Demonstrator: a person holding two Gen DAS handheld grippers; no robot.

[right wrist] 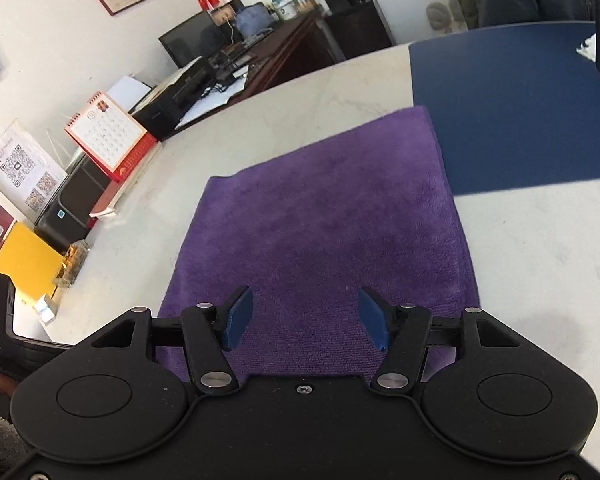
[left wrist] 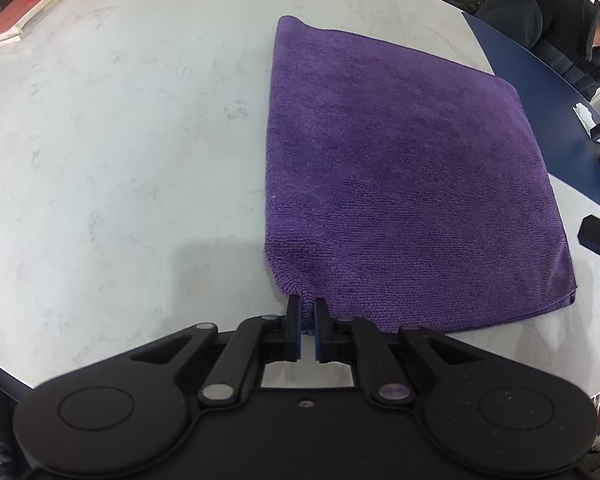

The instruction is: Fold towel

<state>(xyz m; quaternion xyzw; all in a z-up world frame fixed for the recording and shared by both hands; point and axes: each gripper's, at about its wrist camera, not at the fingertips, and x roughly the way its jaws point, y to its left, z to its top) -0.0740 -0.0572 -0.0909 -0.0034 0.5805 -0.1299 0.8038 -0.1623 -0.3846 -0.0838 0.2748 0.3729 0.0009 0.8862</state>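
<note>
A purple towel (left wrist: pixel 400 180) lies folded flat on the pale marble table (left wrist: pixel 120 140). My left gripper (left wrist: pixel 308 310) is shut on the towel's near left corner, and a small fold of cloth shows between its blue pads. In the right wrist view the towel (right wrist: pixel 320 220) stretches away from me. My right gripper (right wrist: pixel 306 314) hovers over its near end, open, with its blue pads apart. Nothing is pinched between them, and the cloth lies below.
A dark blue mat (right wrist: pixel 512 112) covers the table beyond the towel's far right side, with white tissue (right wrist: pixel 592 52) on it. A person in a dark jacket (left wrist: pixel 560 28) sits behind it. A red desk calendar (right wrist: pixel 108 136) and boxes stand past the table's left edge.
</note>
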